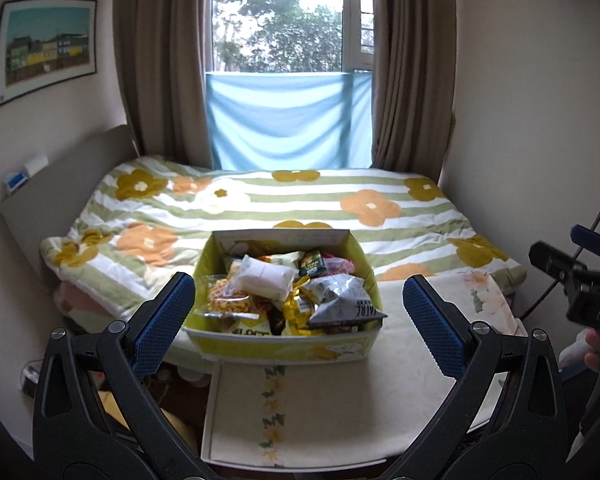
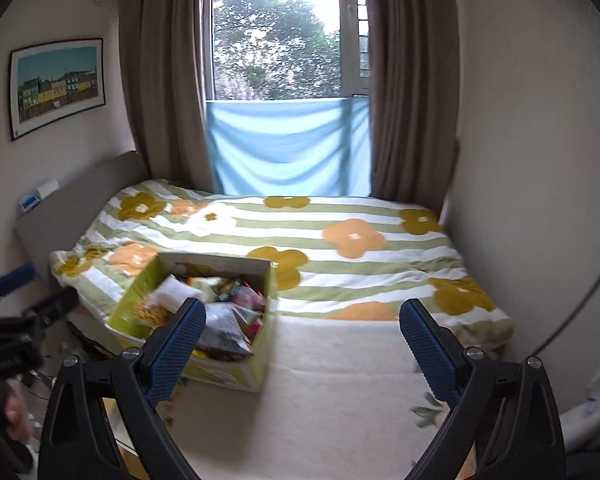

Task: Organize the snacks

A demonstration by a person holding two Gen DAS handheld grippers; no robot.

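**Snack box at the bed's near-left edge, both grippers spread wide and empty**

Your left gripper [image 1: 300, 312] hangs in front of the yellow-green snack box [image 1: 284, 346], its blue pads parted wider than the box and holding nothing. Your right gripper [image 2: 302, 344] is just as wide and also empty, aimed at the bare cream blanket [image 2: 332, 400] to the right of the box [image 2: 236, 376].

The box sits on the bed [image 1: 400, 216], on that cream blanket [image 1: 340, 392], close to the near edge (in the left wrist view its near left corner looks to reach the blanket's left edge, with dark floor below). To the right of the box you have open blanket as far as the wall. Beyond it the flowered quilt [image 1: 260, 204] runs flat to the curtains [image 1: 160, 60] and the window [image 1: 284, 16]. The headboard [image 1: 60, 184] closes off the left side.

The box's long axis runs away from you toward the window, with its raised flap at the far end; in the right wrist view it sits slightly skewed. It is heaped with packets: a grey bag [image 1: 346, 300] lies at the near right, a white packet [image 1: 264, 276] near the middle, and a yellow waffle-patterned pack [image 1: 226, 300] at the left.
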